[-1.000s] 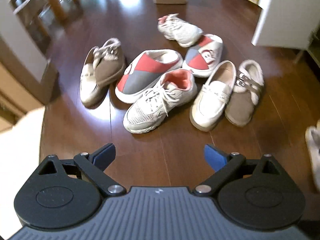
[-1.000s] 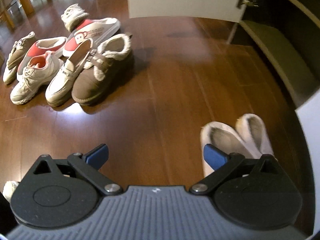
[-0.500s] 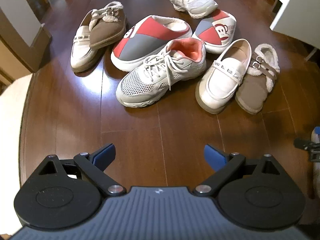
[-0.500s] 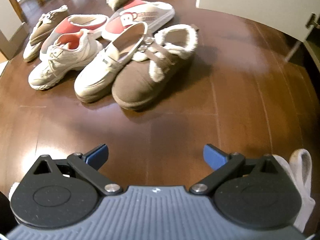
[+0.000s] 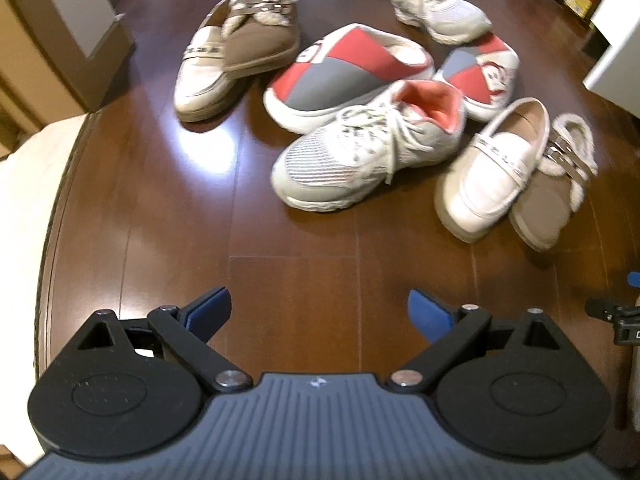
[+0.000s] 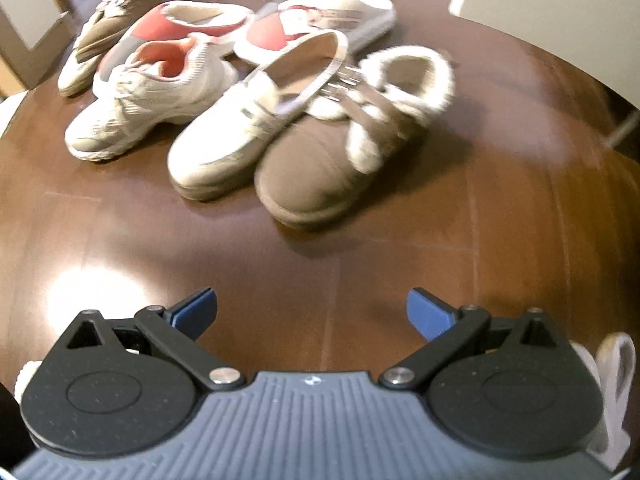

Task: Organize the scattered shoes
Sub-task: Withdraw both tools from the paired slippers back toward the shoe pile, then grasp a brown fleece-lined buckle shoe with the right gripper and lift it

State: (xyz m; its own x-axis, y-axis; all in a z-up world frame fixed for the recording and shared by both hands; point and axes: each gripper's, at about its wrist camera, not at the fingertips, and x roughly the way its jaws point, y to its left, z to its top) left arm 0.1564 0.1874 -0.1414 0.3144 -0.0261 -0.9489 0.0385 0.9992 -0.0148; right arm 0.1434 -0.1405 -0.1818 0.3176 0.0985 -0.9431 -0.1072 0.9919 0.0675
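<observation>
Shoes lie scattered on the dark brown wooden plank floor (image 5: 168, 208), none of them held. The left tongs (image 5: 319, 312) hover over bare floor with their blue-tipped fingers (image 5: 210, 308) spread wide and nothing between them. From there, a white mesh lace-up sneaker with a coral lining (image 5: 368, 152) sits at twelve o'clock, its heel touching a large red-and-grey slipper (image 5: 344, 76). A second red-and-grey slipper (image 5: 484, 72) lies at one o'clock, partly hidden behind the sneaker's collar. At two o'clock a cream loafer with a metal strap (image 5: 492, 172) presses against a brown suede shoe with a fleece collar (image 5: 552, 196). At eleven o'clock another cream loafer (image 5: 200, 80) is partly covered by another brown fleece-lined shoe (image 5: 260, 44). The second white sneaker (image 5: 436, 4) lies farthest away, near one o'clock. A black part of the other tool (image 5: 616, 316) is cut off at the right edge.

The right tongs (image 6: 312, 312) are likewise wide open and empty. Their view is blurred by motion; the brown suede shoe (image 6: 344, 148) and cream loafer (image 6: 248, 120) lie at twelve o'clock, the sneaker (image 6: 148, 100) at eleven. A white fluffy item (image 6: 612, 364) at four o'clock is mostly hidden behind the tool body and cannot be made out.
</observation>
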